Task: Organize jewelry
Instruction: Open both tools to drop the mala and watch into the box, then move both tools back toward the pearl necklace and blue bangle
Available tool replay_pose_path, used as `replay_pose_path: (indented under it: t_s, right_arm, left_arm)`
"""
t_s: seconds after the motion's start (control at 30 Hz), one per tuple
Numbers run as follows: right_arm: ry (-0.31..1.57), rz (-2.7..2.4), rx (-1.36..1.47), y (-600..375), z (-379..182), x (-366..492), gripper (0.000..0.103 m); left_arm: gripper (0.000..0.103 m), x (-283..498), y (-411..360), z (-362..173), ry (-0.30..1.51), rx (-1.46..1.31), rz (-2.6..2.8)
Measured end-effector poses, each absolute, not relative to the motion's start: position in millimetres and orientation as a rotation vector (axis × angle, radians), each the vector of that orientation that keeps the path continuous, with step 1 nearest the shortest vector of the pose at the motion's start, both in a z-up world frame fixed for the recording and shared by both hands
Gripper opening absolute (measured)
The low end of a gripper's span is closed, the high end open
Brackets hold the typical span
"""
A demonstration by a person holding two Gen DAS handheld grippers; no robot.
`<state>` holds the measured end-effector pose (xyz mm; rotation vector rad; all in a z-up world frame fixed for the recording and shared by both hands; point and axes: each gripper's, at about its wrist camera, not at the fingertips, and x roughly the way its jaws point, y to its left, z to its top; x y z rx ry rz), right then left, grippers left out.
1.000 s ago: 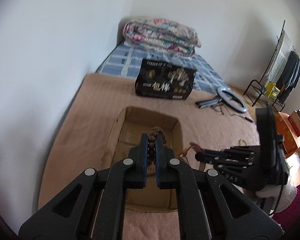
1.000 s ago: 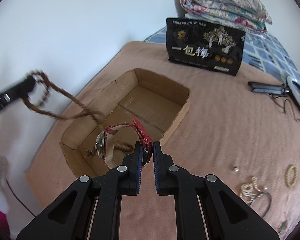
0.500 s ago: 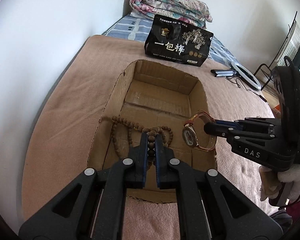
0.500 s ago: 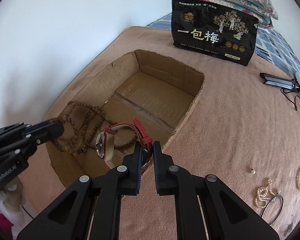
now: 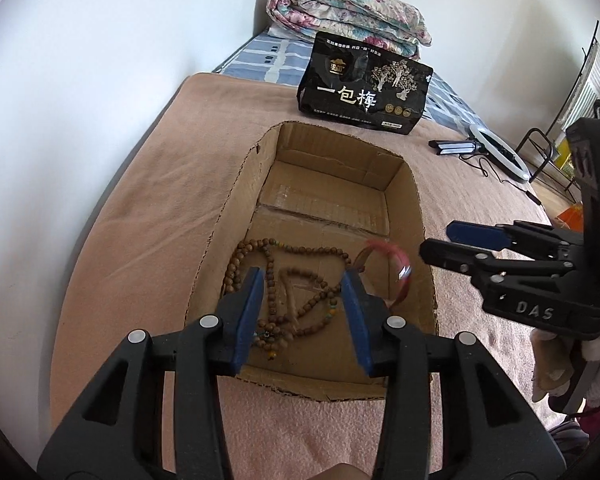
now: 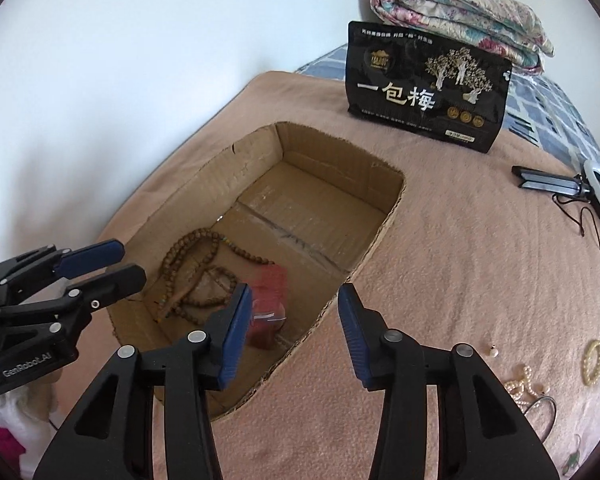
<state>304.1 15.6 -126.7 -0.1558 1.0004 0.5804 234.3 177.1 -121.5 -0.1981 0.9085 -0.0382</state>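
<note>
An open cardboard box (image 5: 236, 196) (image 6: 384, 220) sits on the pink blanket. A brown bead necklace (image 5: 284, 276) (image 6: 192, 264) lies loose on its floor. A red-strapped watch (image 5: 396, 268) (image 6: 268, 304), blurred by motion, is inside the box near its right wall. My left gripper (image 5: 304, 304) is open and empty above the beads; it also shows in the right wrist view (image 6: 112, 264). My right gripper (image 6: 290, 320) is open and empty over the box's near corner; it also shows in the left wrist view (image 5: 444, 244).
A black snack bag (image 5: 364, 92) (image 6: 424, 100) stands behind the box, with a folded quilt (image 6: 460, 12) beyond. A ring light (image 5: 500, 152) lies to the right. Pearl beads (image 6: 524, 388), a pale bracelet (image 6: 594, 362) and a small earring (image 6: 493, 349) lie on the blanket at right.
Both grippers have opened. The bead necklace has dropped onto the box floor and the watch has been let go and is falling into the box.
</note>
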Motion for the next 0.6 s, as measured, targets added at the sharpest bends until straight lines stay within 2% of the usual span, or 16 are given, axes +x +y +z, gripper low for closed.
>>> replay_pose_path:
  t_s: [0.47, 0.6]
  right_arm:
    - [0.929, 0.534, -0.130, -23.5, -100.3, 289.3, 0.044]
    - [0.886, 0.487, -0.126, -51.5, -90.2, 282.4, 0.051]
  left_arm:
    - [0.041, 210.4, 155.1, -103.8, 0.832, -0.205, -0.063]
    - [0.041, 204.6, 133.7, -99.0, 0.823, -0.165, -0.077]
